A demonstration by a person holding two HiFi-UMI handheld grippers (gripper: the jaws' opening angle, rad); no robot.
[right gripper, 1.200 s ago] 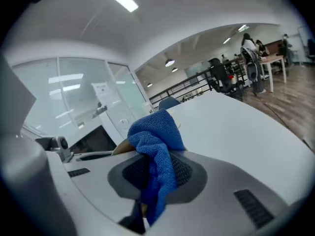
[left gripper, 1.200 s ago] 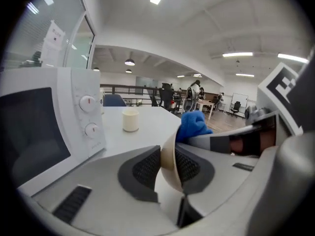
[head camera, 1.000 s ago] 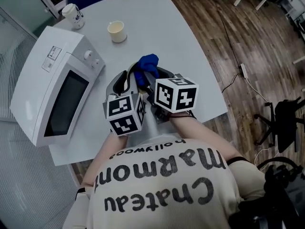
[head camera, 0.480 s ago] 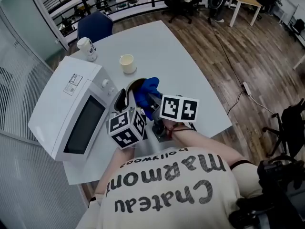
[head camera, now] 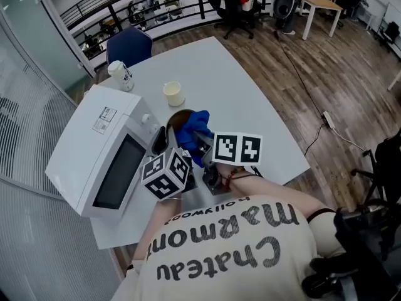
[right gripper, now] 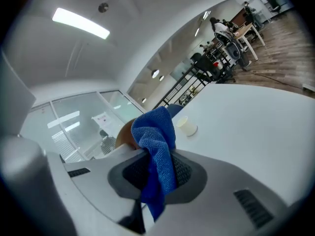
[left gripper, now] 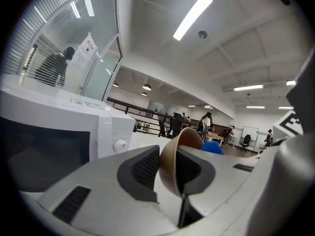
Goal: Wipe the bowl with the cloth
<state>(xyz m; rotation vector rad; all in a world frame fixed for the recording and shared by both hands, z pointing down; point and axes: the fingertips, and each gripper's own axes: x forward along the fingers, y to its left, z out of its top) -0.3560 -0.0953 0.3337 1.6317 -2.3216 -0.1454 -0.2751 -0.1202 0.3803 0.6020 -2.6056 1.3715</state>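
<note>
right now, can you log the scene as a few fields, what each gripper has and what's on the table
left gripper: shut on the rim of the brown round bowl; jaws just closed slightly further
right gripper: shut on the blue woven cloth
bowl: tipped on edge, cloth bunched beside its opening
white table: white microwave oven, pale paper cup, white printed cup
</note>
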